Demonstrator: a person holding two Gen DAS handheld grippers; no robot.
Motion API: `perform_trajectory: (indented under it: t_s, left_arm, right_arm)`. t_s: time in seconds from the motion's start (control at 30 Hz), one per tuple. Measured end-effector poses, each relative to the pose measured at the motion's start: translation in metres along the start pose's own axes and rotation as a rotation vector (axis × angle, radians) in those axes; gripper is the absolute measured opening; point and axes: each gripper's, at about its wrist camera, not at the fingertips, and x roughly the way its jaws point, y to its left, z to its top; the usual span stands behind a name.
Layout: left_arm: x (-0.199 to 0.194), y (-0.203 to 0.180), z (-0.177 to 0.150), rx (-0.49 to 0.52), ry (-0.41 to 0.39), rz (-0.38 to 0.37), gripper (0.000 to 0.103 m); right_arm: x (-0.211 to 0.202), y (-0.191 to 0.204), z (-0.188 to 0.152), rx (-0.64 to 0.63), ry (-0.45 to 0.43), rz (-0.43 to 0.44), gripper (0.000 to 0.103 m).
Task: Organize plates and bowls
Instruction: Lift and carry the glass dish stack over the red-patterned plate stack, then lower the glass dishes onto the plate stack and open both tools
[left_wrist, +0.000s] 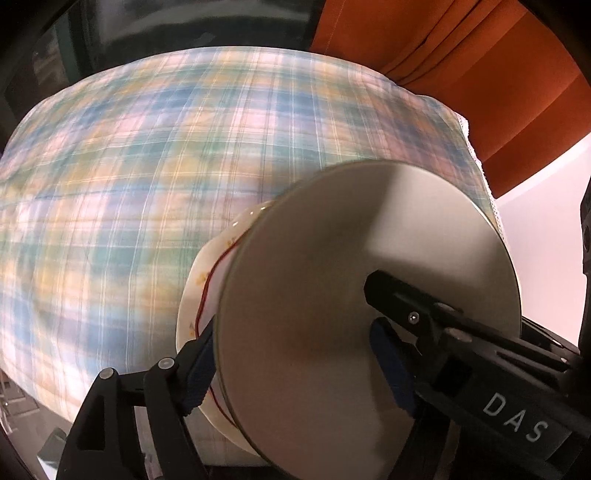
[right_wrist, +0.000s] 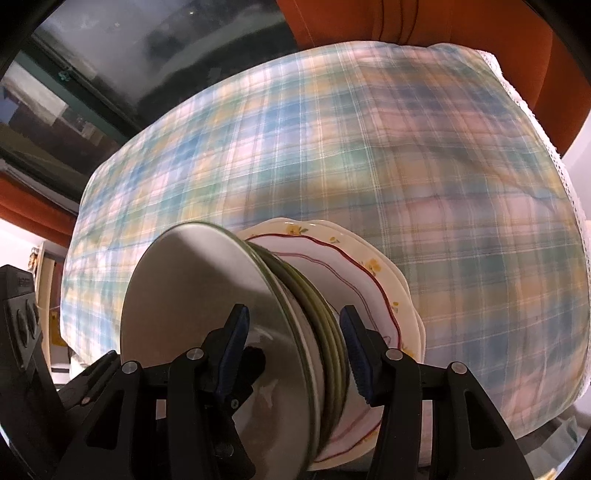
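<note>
A stack of plates is held on edge above the plaid tablecloth. In the left wrist view, my left gripper (left_wrist: 291, 363) is shut across the stack, with a plain grey plate (left_wrist: 351, 314) facing the camera and a cream floral plate (left_wrist: 201, 295) with a red line behind it. In the right wrist view, my right gripper (right_wrist: 295, 354) is shut on the same stack: the grey plate (right_wrist: 184, 314), several green-rimmed plates (right_wrist: 317, 314) and the cream floral plate (right_wrist: 354, 266). The other gripper's finger (right_wrist: 251, 365) shows on the grey plate.
The plaid tablecloth (left_wrist: 147, 166) covers the table, with a lace hem at the right edge (right_wrist: 554, 147). Orange curtains (left_wrist: 461, 55) hang behind. A dark window (right_wrist: 110, 55) lies at the far left. The cloth looks blurred.
</note>
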Motion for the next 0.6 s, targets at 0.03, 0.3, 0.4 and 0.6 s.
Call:
perform_trajectory:
  t_s: [0.03,0.3,0.4,0.6]
  left_arm:
    - [-0.001,-0.002,-0.003,-0.005,-0.007,0.013,0.08]
    - [-0.022,0.003,-0.013,-0.083,-0.107,0.141,0.08]
    - [-0.038,0.005,-0.016,-0.062,-0.171,0.17,0.08]
    - [-0.065,0.014,-0.021,-0.023,-0.339,0.182,0.08]
  right_arm:
    - [-0.001,-0.002,-0.002,-0.002,-0.001,0.001,0.062]
    - [-0.021,-0.012,-0.016,-0.025,-0.083,0.031,0.077]
    - [-0.032,-0.01,-0.018,-0.039,-0.138,0.022,0.078]
    - [-0.058,0.005,-0.026,-0.056,-0.259,-0.007,0.078]
